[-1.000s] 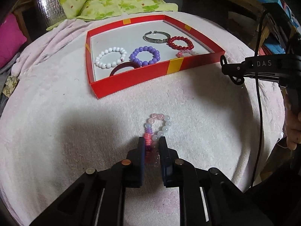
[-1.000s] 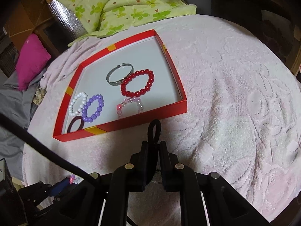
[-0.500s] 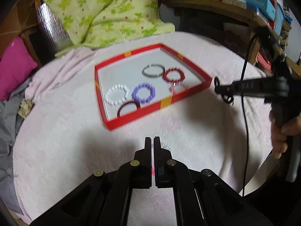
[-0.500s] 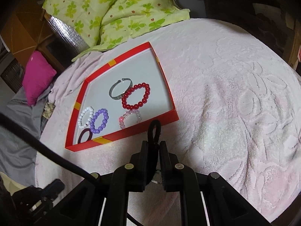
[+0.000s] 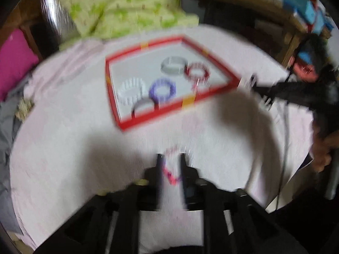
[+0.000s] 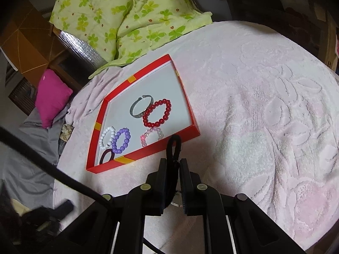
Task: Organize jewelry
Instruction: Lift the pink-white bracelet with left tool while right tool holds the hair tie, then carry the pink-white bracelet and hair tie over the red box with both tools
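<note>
Right gripper (image 6: 173, 162) fingers are pinched on a black loop band (image 6: 174, 146) near the shallow red cardboard tray (image 6: 191, 129), likely to drop it in, while left gripper (image 5: 171, 158) has just been opening, pink-and-white beaded bracelet (image 5: 171, 170) loose between them.

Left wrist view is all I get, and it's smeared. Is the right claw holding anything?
Observer: Yes. The right claw is shut on a black elastic loop.
Operator: I see a pinkish smear below the red beads in the tray. What is it?
Observer: A pale pink beaded bracelet, lying by the red tray's near wall.
Operator: Does the silver ring touch the red beads?
Observer: It's an open silver cuff, and one side meets the red bead bracelet.
</note>
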Tool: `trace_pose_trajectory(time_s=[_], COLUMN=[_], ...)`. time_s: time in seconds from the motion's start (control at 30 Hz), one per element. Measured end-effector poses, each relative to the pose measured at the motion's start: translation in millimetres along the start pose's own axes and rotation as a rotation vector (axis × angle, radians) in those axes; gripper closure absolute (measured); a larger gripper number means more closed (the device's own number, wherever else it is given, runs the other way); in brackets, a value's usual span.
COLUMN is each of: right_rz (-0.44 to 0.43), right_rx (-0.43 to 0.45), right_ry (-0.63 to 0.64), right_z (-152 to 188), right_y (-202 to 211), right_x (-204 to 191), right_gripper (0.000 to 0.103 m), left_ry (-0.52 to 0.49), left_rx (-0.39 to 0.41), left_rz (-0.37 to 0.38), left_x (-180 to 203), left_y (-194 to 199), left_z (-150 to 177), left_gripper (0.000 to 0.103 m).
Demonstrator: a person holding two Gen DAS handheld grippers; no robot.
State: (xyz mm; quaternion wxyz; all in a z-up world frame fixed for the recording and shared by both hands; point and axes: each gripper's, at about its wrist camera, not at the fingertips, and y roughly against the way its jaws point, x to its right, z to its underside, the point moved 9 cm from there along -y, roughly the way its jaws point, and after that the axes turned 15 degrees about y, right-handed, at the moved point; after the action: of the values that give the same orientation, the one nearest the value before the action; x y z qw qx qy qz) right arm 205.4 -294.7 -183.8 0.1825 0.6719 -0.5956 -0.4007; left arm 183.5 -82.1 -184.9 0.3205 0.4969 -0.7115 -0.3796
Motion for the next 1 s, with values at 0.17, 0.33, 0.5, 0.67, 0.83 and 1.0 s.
trace_pose_trajectory(time_s=[0.17, 0.33, 0.5, 0.67, 0.83, 1.0], right_rz=[0.003, 0.018, 0.031, 0.036, 0.023, -0.031], right_rx=[-0.010, -0.025, -0.035, -0.027, 0.004, 0.069], right_ry=[0.018, 0.036, 0.051, 0.064, 0.097, 0.127], right_z=[1.4, 1.4, 0.4, -2.0, -7.1, -15.6], right_y=[-3.4, -10.7, -17.2, -19.9, -18.5, -10.6], right_x=[-5.9, -10.3, -14.9, -21.4, -34.5, -51.3], right_gripper=[0.091, 0.091, 0.091, 0.091, 0.091, 0.091], left_ry=[-0.003, 0.000, 0.006, 0.018, 0.025, 0.034], left_rx=[-0.062, -0.047, -0.047, -0.030, 0.028, 0.097], left_rz=[-0.023, 0.035, 0.101, 0.128, 0.123, 0.141], left_x=[-5.9, -0.7, 3.0, 0.4, -5.0, -15.1], left_y=[-39.7, -52.9, -55.2, -50.4, -36.2, -11.9], left_z=[18.0, 17.1, 13.0, 9.3, 2.5, -15.9], left_gripper=[0.061, 0.061, 0.094, 0.096, 0.096, 0.096])
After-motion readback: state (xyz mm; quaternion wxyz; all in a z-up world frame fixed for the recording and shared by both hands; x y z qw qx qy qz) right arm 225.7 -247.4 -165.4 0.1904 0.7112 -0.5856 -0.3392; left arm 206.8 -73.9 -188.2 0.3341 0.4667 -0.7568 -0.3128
